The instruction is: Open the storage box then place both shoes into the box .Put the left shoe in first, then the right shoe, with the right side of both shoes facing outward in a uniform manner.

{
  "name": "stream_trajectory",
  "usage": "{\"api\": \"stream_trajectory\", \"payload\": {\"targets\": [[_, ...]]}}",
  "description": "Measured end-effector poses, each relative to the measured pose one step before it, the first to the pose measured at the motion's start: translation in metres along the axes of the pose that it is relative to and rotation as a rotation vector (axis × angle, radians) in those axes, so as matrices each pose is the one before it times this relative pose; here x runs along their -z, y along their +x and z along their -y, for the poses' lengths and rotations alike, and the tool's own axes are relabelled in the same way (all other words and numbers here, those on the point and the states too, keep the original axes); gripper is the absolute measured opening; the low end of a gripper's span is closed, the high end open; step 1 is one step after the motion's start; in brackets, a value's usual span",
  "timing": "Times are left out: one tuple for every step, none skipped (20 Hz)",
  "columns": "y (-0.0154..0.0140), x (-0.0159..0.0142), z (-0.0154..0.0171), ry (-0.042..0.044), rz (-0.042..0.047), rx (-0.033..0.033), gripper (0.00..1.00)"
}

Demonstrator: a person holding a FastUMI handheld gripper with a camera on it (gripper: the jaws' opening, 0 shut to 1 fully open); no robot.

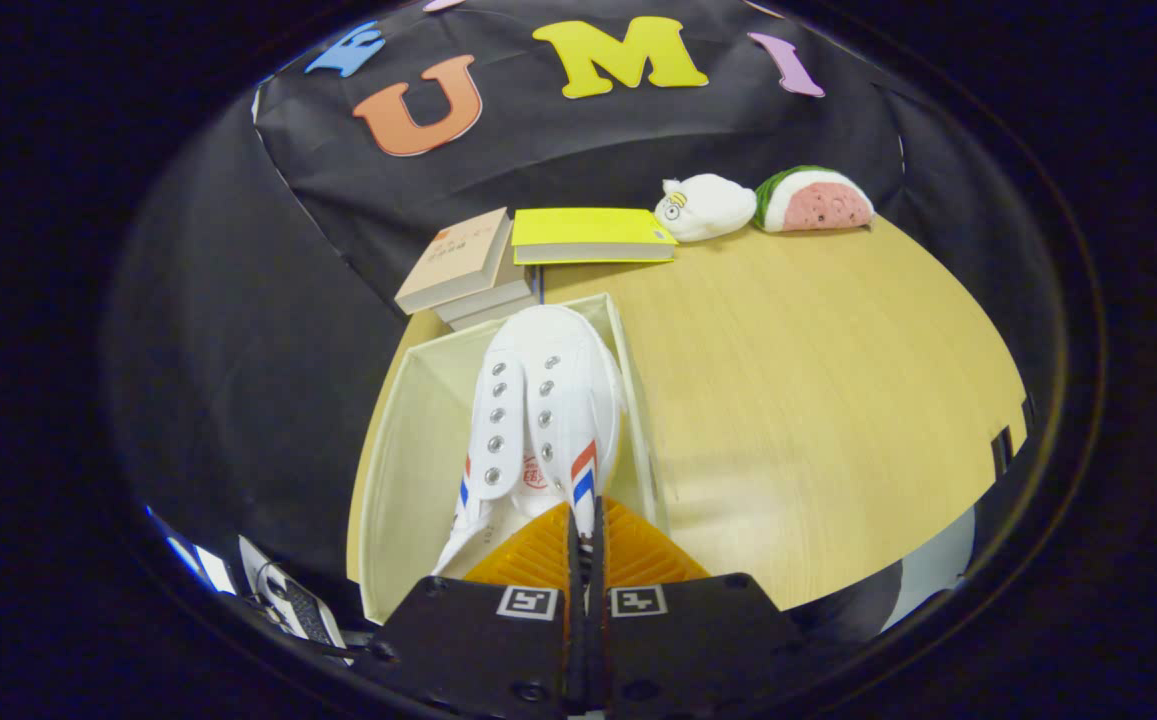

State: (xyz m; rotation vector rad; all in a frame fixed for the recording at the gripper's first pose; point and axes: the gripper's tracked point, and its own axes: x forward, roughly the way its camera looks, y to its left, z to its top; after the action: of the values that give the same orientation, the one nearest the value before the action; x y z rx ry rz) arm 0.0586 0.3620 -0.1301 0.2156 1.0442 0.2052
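Wooden table [818,400], books [498,265], jaws gripping shoe [538,410]

The jaws are pinched on the shoe's [546,420] heel. The shoe fills the right half of the box [408,440]; the left half is free. At 12 o'clock, books [468,265] block the way past the box. At 1 o'clock sit two soft toys [706,207]. At 3 o'clock the bench [818,400] is bare.
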Motion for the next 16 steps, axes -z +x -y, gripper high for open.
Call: {"api": "stream_trajectory", "payload": {"targets": [[0.00185,0.00087,-0.00099,-0.0053,0.00267,0.00265,0.05],[0.00186,0.00316,-0.00097,0.00447,-0.00248,0.00305,0.06],[0.00095,0.00192,-0.00057,0.00577,-0.00404,0.00476,0.06],[0.00267,0.00292,0.00008,0.0001,-0.00827,0.00953,0.06],[0.00185,0.00313,0.00055,-0.0058,-0.00965,0.00385,0.06],[0.00194,0.00354,-0.00154,-0.00063,-0.00939,-0.00579,0.07],[-0.00061,0.00221,-0.00233,0.00429,-0.00758,-0.00969,0.08],[0.0005,0.00045,-0.00145,-0.00188,-0.00215,-0.00351,0.13],[0.00124,0.00029,-0.00011,-0.00944,-0.00021,0.00253,0.15],[-0.00124,0.00212,-0.00076,-0.01063,-0.00512,-0.00371,0.19],[0.00095,-0.00088,-0.00211,-0.00422,0.00903,-0.01103,0.23],[-0.00317,-0.0052,-0.00005,-0.0091,0.0128,0.00543,0.27],[-0.00617,-0.00497,-0.0002,-0.01422,0.01729,-0.00385,0.27],[-0.00228,-0.00345,-0.00358,-0.01423,0.01733,-0.02307,0.33],[-0.00697,-0.00479,-0.00372,-0.01654,0.02203,-0.01856,0.39],[-0.00633,-0.00558,-0.00169,-0.0254,0.03088,-0.01618,0.59]]}}
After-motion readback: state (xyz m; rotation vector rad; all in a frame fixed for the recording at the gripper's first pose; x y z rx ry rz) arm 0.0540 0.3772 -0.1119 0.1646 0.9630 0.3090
